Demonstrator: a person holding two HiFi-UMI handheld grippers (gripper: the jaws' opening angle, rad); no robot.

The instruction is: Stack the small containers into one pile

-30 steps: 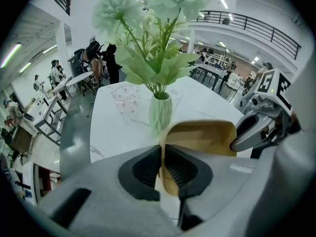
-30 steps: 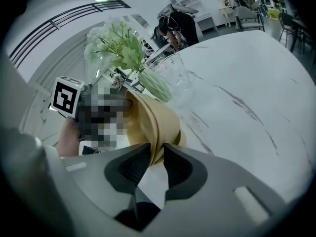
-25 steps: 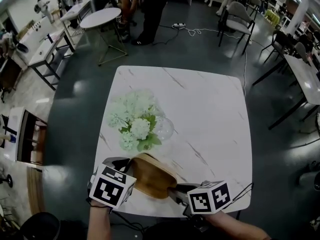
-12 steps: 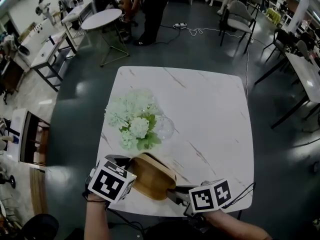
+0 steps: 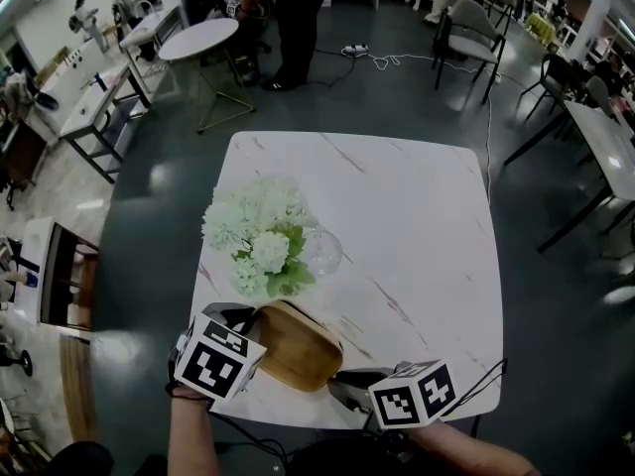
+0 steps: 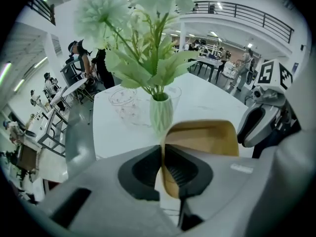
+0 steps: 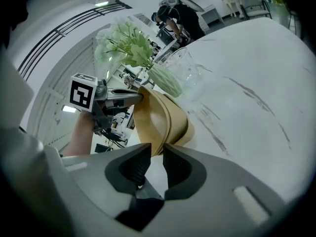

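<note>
**Head view.** The nested containers [image 5: 298, 347], tan and shallow with rounded corners, are found at the near edge of the tabletop [image 5: 417, 216], toward its near left corner. They are flanked by the left hand-held gripper [image 5: 252, 331] at their left rim and the right hand-held gripper [image 5: 342, 379] at their near right rim. A bunch of flowers [image 5: 260, 241] and a glass bowl [image 5: 322, 251] are noted just behind them, toward the left edge.

**Left gripper view.** The left hand-held gripper [image 6: 163, 154] is seen drawn in narrow, with the thin rim wall of the containers [image 6: 207, 135] pinched between its pads. A ribbed green vase [image 6: 160, 115] is noted just beyond the rim.

**Right gripper view.** The jaws of the right hand-held gripper [image 7: 157, 149] are closing. The rim of the containers [image 7: 160, 120] is seen in the gap at their tips, but it is not yet visibly pressed. Several nested walls are shown edge-on, tilted up off the tabletop.

**Handling assessment.** The containers are judged light, stiff and thin-walled, with a smooth finish that may slip under a light pinch. The rim is judged the only practical hold. Pads are best set over the wall at opposite sides, so that the pile is kept from twisting. Clearance from the bowl and vase, both judged fragile, should be maintained.
</note>
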